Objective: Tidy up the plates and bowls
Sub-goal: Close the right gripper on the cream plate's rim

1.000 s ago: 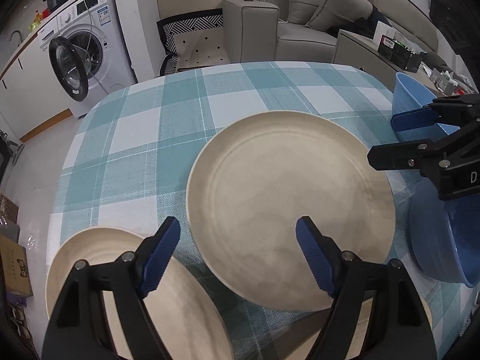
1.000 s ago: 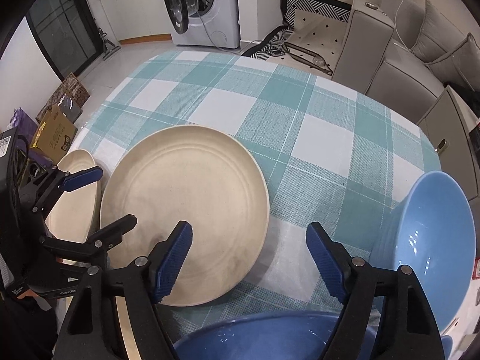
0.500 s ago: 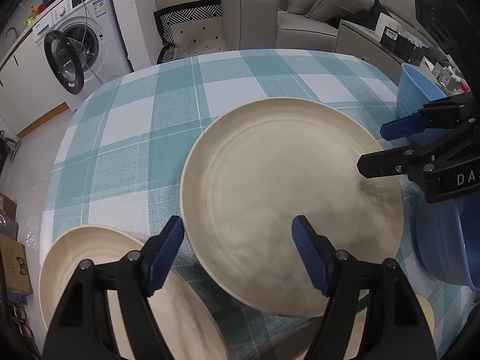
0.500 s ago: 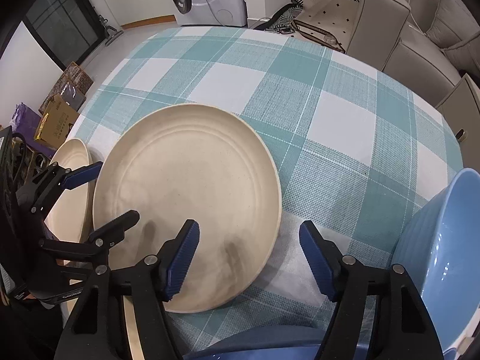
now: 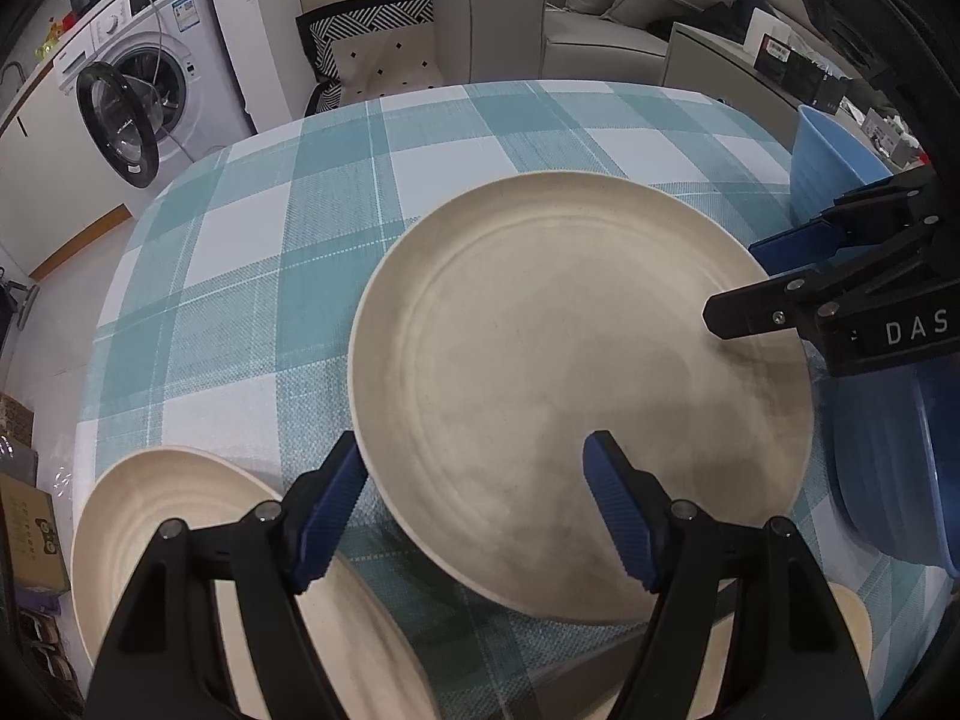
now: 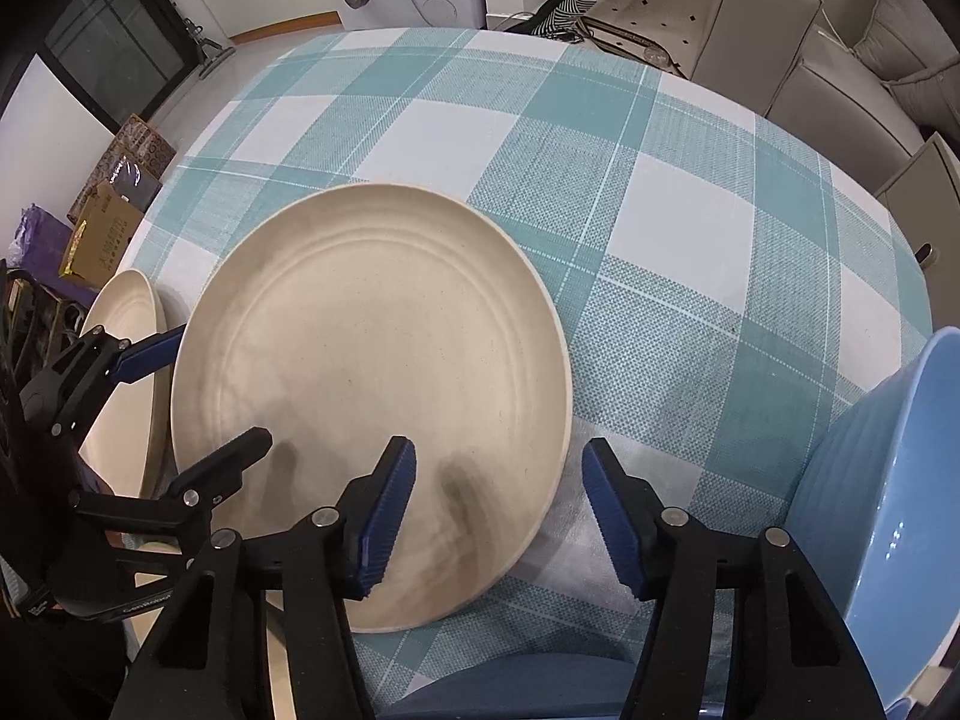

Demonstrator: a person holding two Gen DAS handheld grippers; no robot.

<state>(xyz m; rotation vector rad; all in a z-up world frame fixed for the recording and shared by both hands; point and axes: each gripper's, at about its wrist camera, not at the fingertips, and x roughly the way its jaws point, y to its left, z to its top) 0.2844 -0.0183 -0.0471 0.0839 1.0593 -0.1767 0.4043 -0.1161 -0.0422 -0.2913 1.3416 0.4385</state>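
A large cream plate (image 5: pixel 576 372) (image 6: pixel 372 384) lies flat on the checked tablecloth between both grippers. My left gripper (image 5: pixel 474 510) stands open over its left edge, one pad outside the rim and one above the plate. It also shows in the right wrist view as the left gripper (image 6: pixel 222 387). My right gripper (image 6: pixel 498 516) hangs over the plate's right near edge with the rim between its fingers. Its jaws are closing and the pads are not pressing on the plate. A smaller cream plate (image 5: pixel 180 516) (image 6: pixel 126 312) lies to the left.
One blue bowl (image 6: pixel 888 510) (image 5: pixel 822 168) sits at the right. Another blue bowl (image 5: pixel 888 468) (image 6: pixel 510 684) is just under the right gripper. A third cream plate (image 5: pixel 852 630) peeks in at the near edge. Beyond the table (image 6: pixel 690 192) are a sofa (image 5: pixel 600 30) and a washing machine (image 5: pixel 150 90).
My right gripper has sunk towards the large plate and its jaws have narrowed clearly. My left gripper's jaws have narrowed a little. The plates and bowls have not moved.
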